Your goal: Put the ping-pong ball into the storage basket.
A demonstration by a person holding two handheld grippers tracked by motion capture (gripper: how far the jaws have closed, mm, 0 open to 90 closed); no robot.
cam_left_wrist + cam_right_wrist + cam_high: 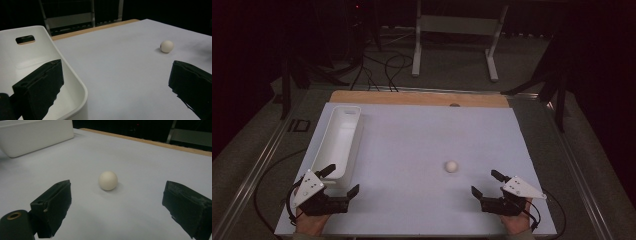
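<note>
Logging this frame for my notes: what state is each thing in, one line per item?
ball: lying loose on the table, untouched.
white bin: upright, looks empty, at the table's left side.
left gripper: open, holding nothing, one jaw over the bin's near end.
right gripper: open, holding nothing, facing the ball.

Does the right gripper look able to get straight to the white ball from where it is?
Probably yes. The right gripper has its jaws open toward the ball, with bare table between them.
</note>
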